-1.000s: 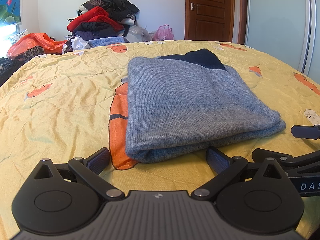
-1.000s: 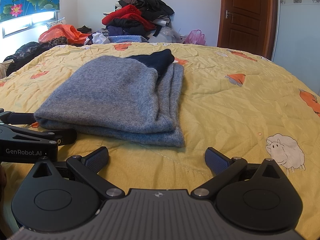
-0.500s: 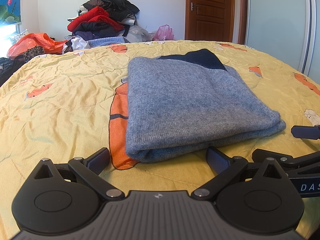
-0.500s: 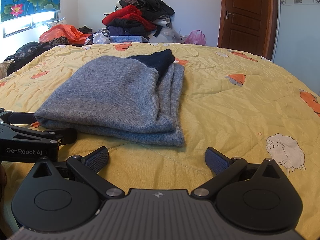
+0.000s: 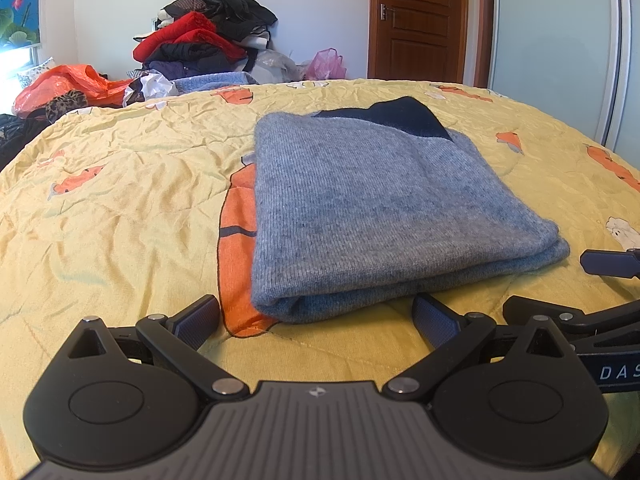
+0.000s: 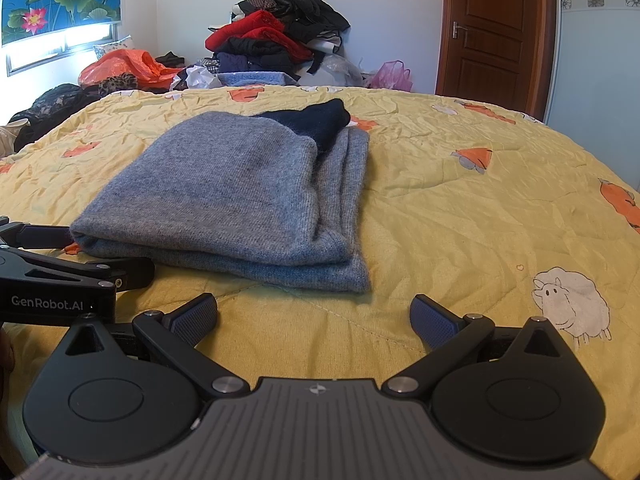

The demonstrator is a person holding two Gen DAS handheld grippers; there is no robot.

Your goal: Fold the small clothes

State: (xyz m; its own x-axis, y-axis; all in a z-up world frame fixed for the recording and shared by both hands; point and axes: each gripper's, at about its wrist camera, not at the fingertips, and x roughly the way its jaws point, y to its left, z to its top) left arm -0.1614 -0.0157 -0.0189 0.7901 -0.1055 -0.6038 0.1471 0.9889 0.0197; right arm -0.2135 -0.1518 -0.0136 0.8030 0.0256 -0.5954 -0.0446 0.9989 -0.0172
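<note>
While grey sweater (image 5: 372,208) lies folded, layers stacked, on yellow bedspread (image 5: 120,208), fold looks done; left gripper (image 5: 316,316) and right gripper (image 6: 314,314) spread wide, empty, just short of near edge; unfolded clothes pile (image 6: 276,40) behind likely remains

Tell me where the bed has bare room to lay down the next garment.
Widest free patch: yellow bedspread right of the folded grey sweater, out toward the sheep print. Another lies left of the sweater, toward the bed's edge. The far end is crowded by the clothes pile and orange bag.
</note>
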